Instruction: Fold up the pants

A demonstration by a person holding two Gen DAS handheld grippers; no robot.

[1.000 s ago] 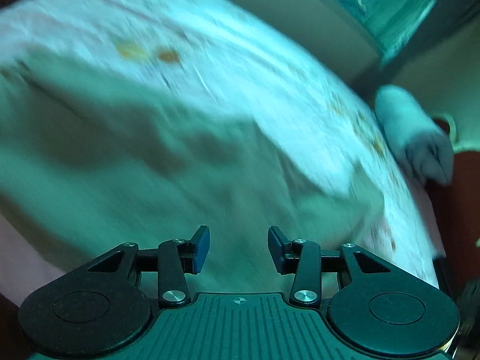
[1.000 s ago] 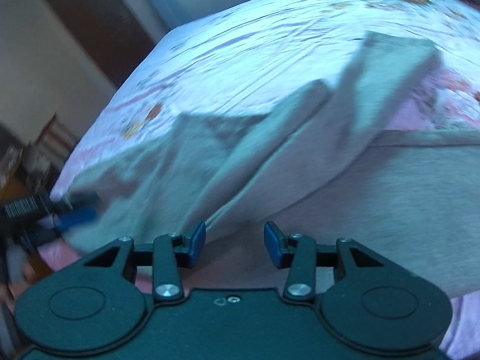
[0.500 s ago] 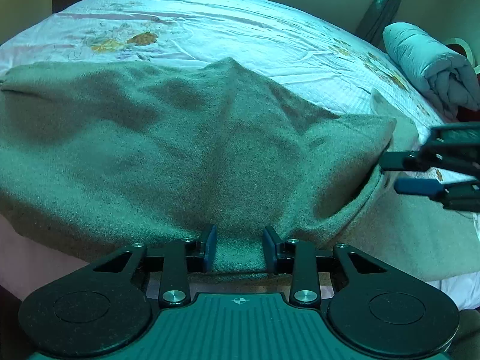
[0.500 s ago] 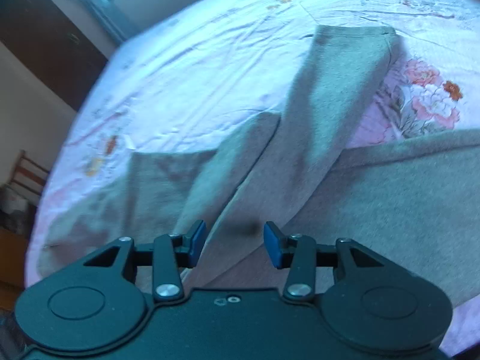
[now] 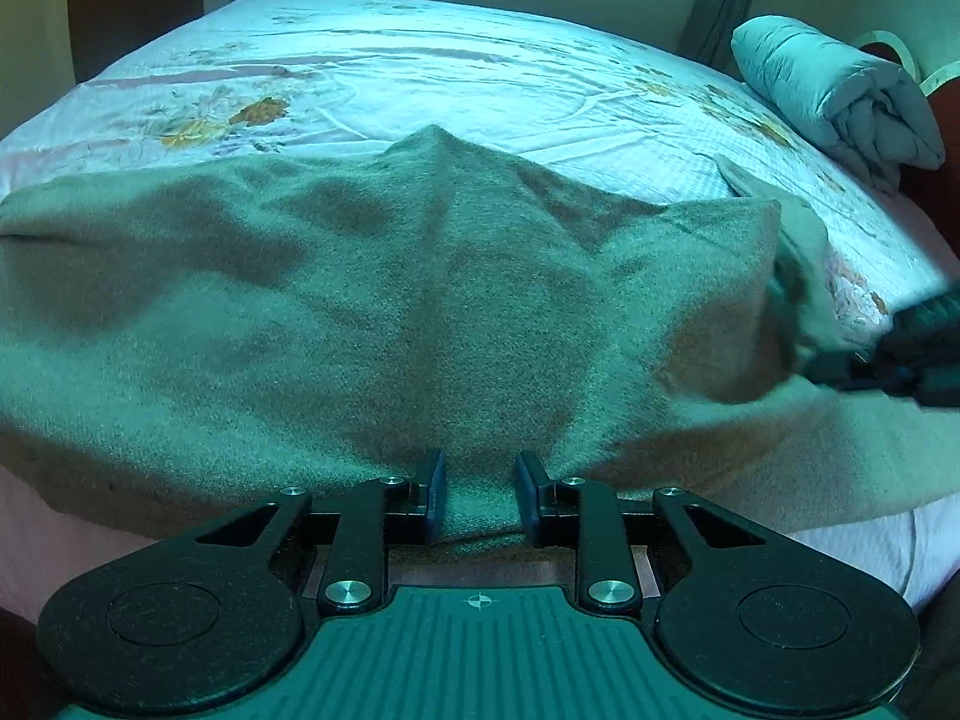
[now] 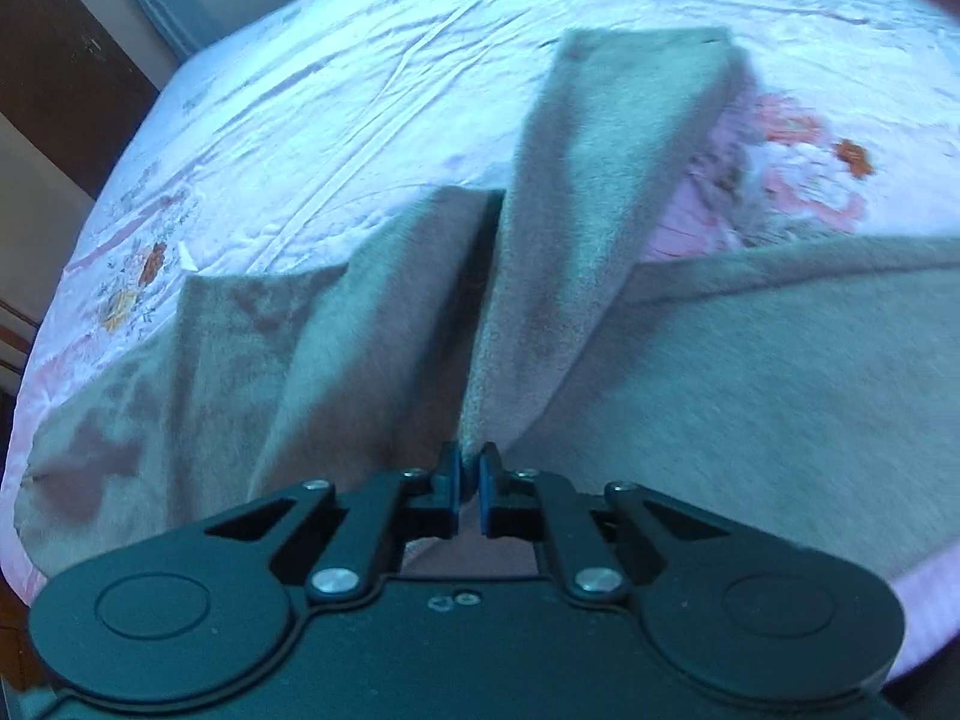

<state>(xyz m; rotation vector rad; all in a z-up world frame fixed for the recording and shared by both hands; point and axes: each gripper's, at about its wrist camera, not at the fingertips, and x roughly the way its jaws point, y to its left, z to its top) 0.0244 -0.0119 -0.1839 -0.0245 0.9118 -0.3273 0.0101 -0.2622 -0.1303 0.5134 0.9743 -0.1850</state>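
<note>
While the pants (image 6: 750,372) lie rumpled on the bed (image 5: 480,72), folding barely begun: right gripper (image 6: 470,480) fingers clamped on a fabric ridge, left gripper (image 5: 480,495) fingers apart astride the near edge

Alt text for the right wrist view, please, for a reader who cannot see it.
The right gripper is shut on a raised fold of the grey pants, which lie spread over a bed with a pink floral sheet. From the pinch, two long flaps of cloth run away from the camera, with a dark gap between them.
</note>
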